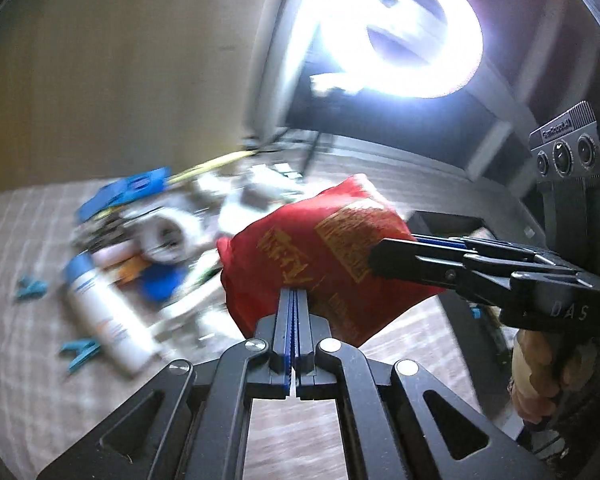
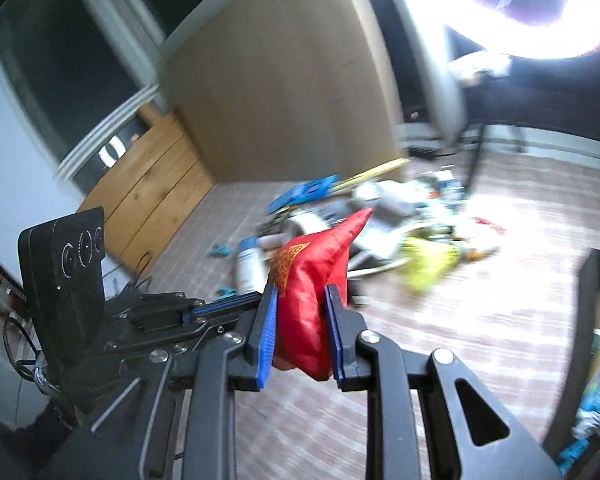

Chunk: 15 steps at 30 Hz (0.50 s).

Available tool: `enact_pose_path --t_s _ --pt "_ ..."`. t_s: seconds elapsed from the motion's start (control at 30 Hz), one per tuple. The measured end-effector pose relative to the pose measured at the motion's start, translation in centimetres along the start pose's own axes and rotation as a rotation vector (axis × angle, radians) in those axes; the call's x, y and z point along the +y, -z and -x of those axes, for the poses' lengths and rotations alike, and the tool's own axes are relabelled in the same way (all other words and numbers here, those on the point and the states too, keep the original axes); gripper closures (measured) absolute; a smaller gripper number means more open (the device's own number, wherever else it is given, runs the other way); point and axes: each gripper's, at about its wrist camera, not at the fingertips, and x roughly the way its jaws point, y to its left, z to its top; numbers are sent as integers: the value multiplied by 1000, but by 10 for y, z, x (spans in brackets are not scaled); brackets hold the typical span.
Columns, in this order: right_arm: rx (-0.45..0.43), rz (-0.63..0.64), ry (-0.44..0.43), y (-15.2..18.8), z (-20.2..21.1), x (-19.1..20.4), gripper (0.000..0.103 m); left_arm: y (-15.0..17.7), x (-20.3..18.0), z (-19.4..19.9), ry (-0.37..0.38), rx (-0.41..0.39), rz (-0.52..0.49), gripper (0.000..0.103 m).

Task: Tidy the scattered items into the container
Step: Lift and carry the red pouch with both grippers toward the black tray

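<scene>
A: Left wrist view first. What has the left gripper [image 1: 295,300] got?

B: Its 2 blue-padded fingers are pressed almost together on the lower edge of a red pouch [image 1: 312,256] with gold print. The pouch hangs in the air above the floor [image 1: 32,240], not resting on anything.

A: And the other tool?

B: The right gripper [image 1: 384,258] comes in from the right edge and pinches the same pouch on its right side. A hand [image 1: 536,376] holds its handle at the lower right.

A: What lies below?

B: A blurred heap on the floor, toward the wall: a white bottle [image 1: 104,312] with a blue cap, a blue flat piece [image 1: 128,194], and teal clips [image 1: 80,354] just beside the bottle.

A: Now the right wrist view.

B: The right gripper [image 2: 302,332] has its fingers set narrowly apart with the red pouch [image 2: 308,280] bunched between them, its corner pointing up. The left gripper [image 2: 236,304] reaches in from the left and meets the pouch's left side; from here I cannot tell how tight its hold is.

A: The container?

B: A dark open box [image 2: 596,320] stands at the right edge of the floor, well apart from the pouch, with blue-green things inside, too blurred to name.
</scene>
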Motion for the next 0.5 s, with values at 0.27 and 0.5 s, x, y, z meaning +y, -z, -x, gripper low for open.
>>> enact_pose_path --t_s 0.27,0.5 --pt "-108 -160 124 19 90 -86 102 -33 -114 -45 149 25 -186 103" --pt "-176 -212 337 40 152 -141 102 -46 -200 -100 249 57 -264 103"
